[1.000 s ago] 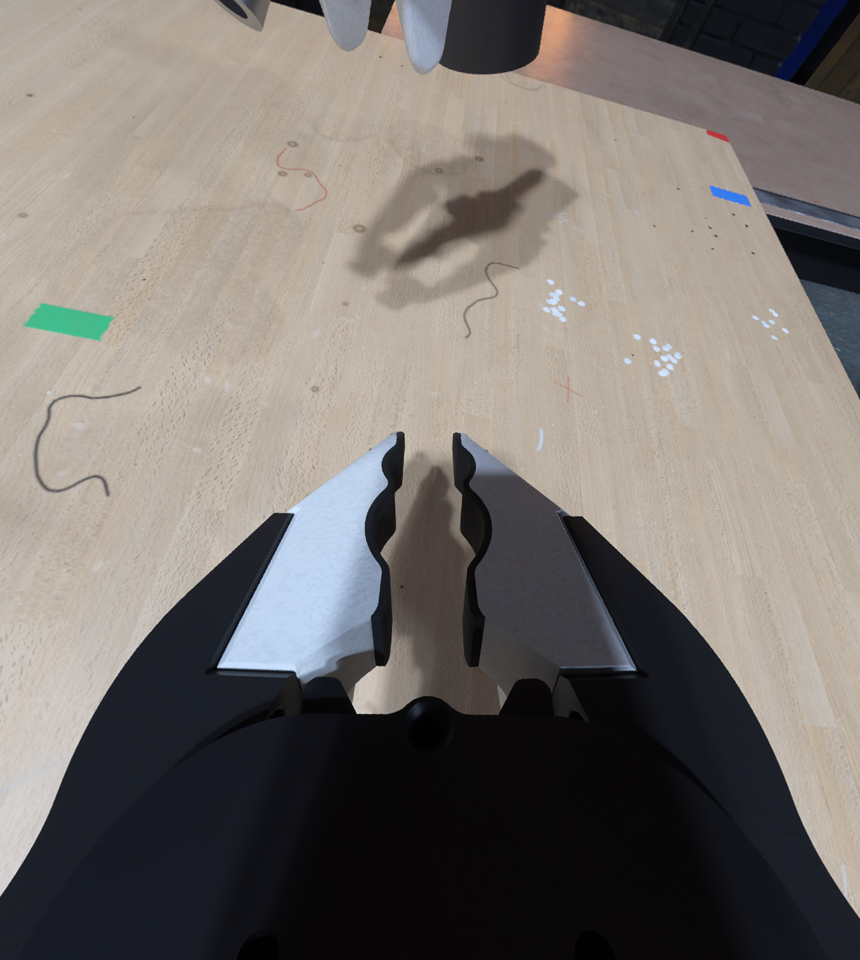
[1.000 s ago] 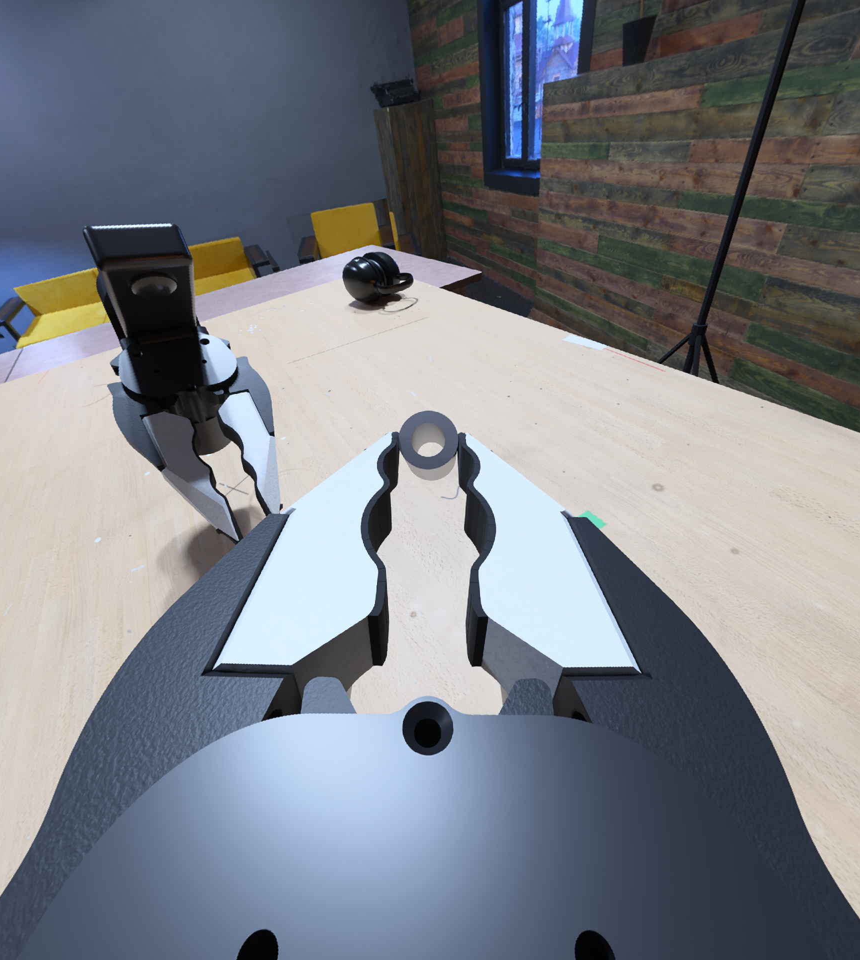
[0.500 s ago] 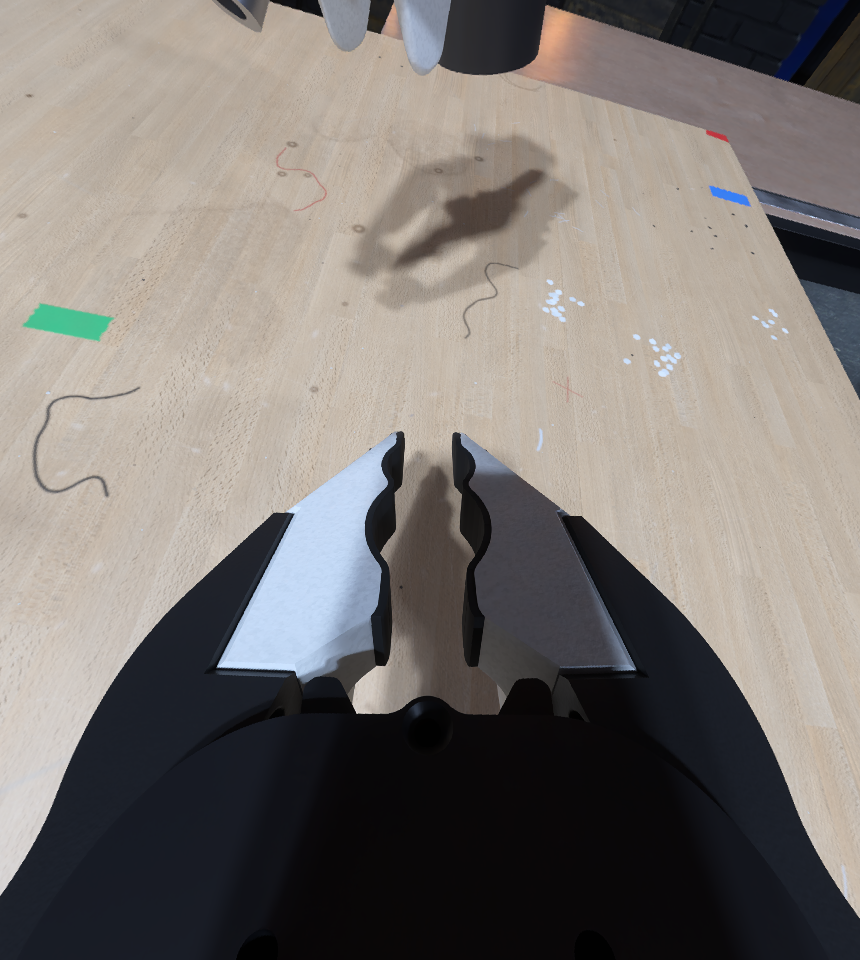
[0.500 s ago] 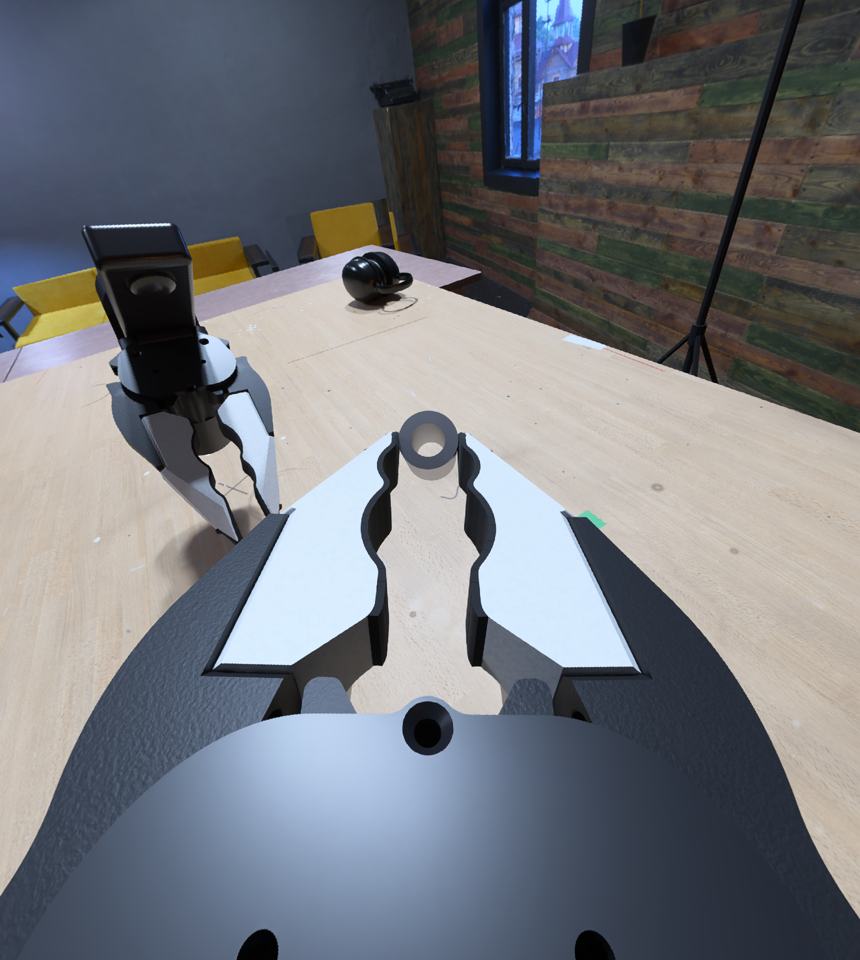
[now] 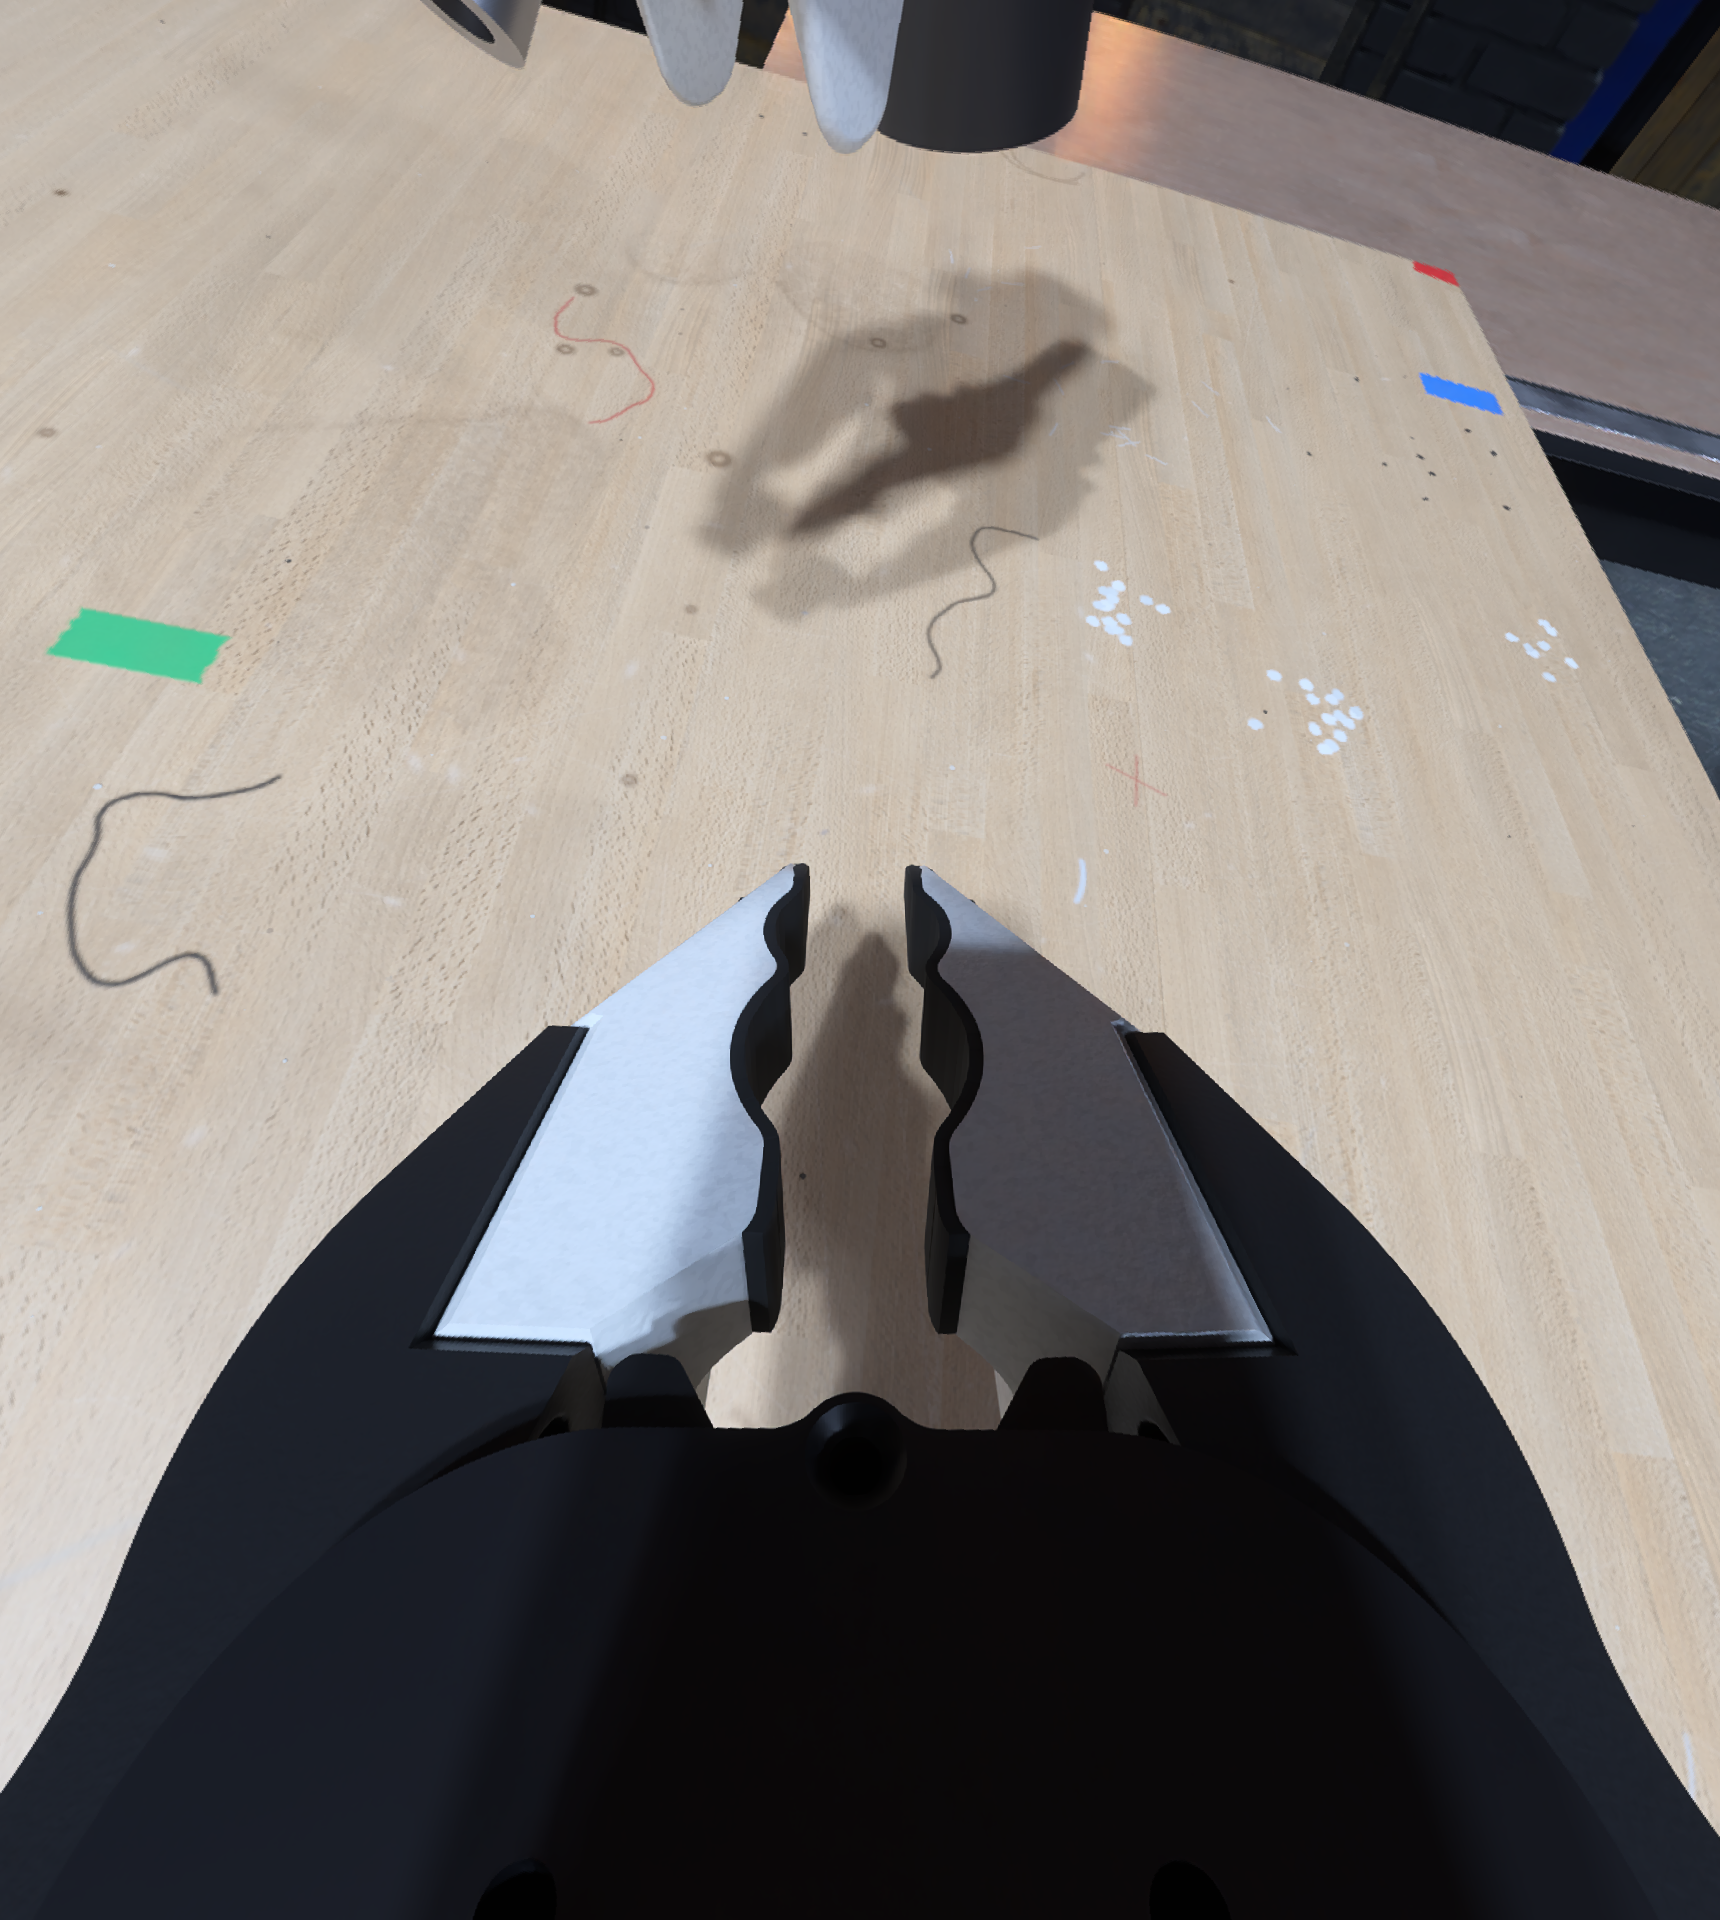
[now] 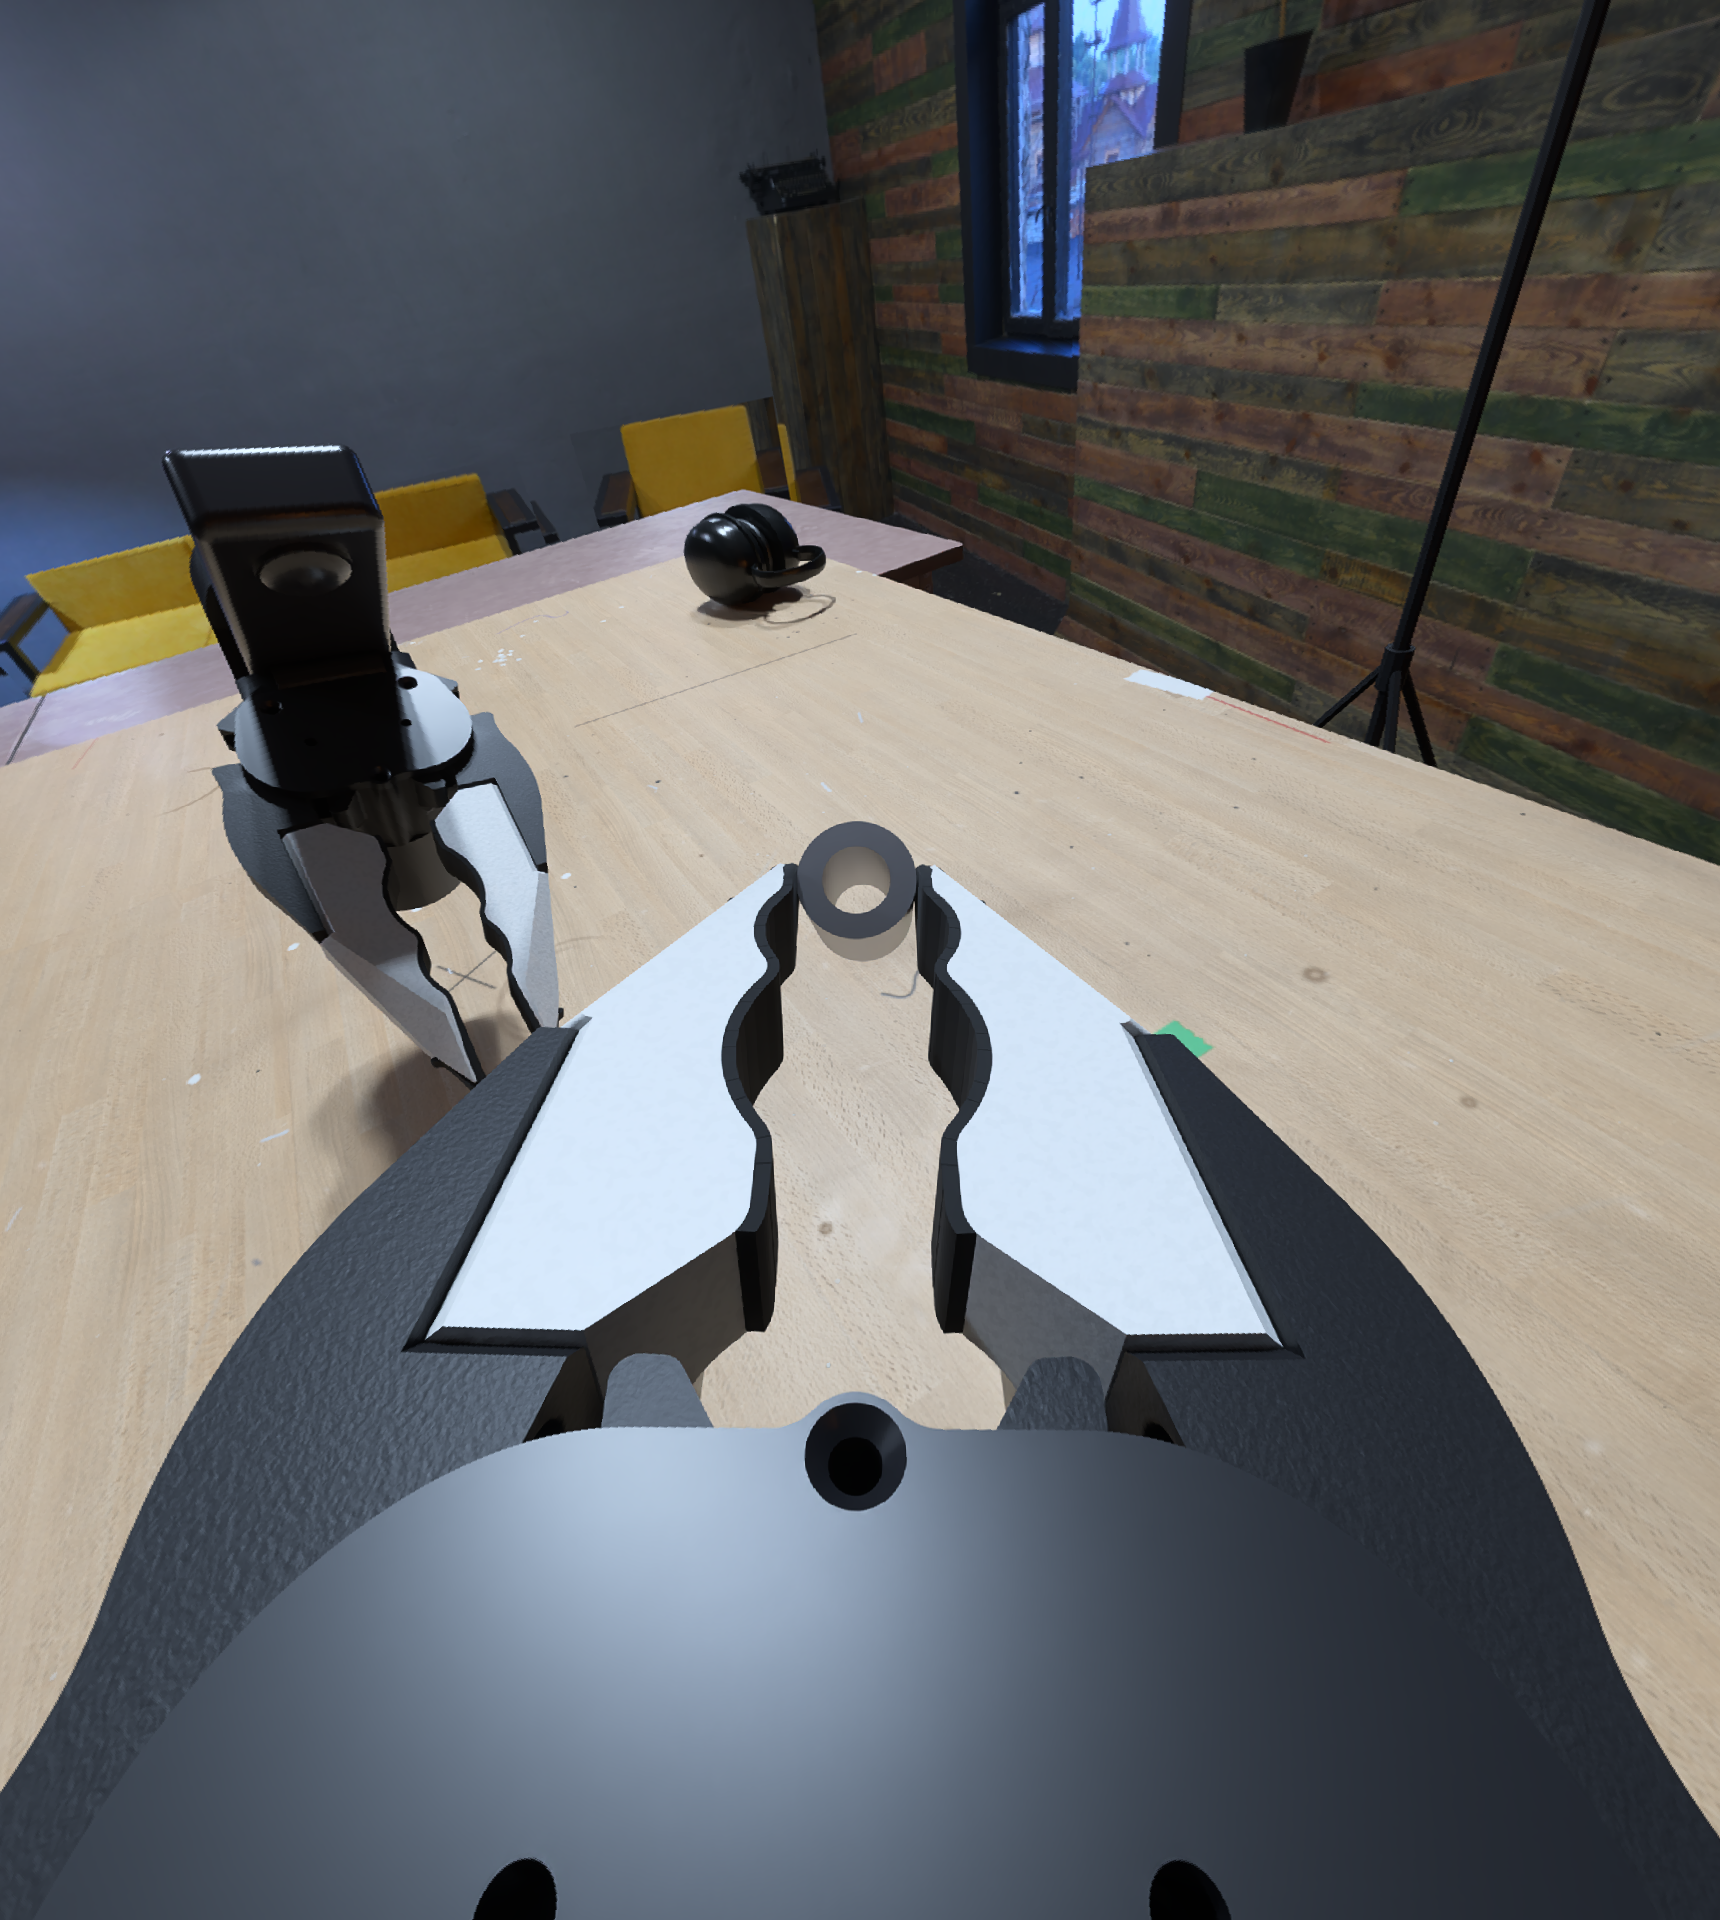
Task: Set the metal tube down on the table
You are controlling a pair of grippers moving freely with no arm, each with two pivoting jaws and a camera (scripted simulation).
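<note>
The metal tube is a short grey cylinder, seen end-on with its hole facing me. My right gripper is shut on it at the fingertips and holds it above the wooden table. In the left wrist view one end of the tube and the right gripper's pale fingers show at the top edge, with their shadow on the wood below. My left gripper is open and empty, just above the table. It also shows in the right wrist view, to the left of the tube.
Black headphones lie at the table's far end. A green tape strip and a blue one are stuck on the wood. A brown table adjoins it. A black tripod stands by the plank wall.
</note>
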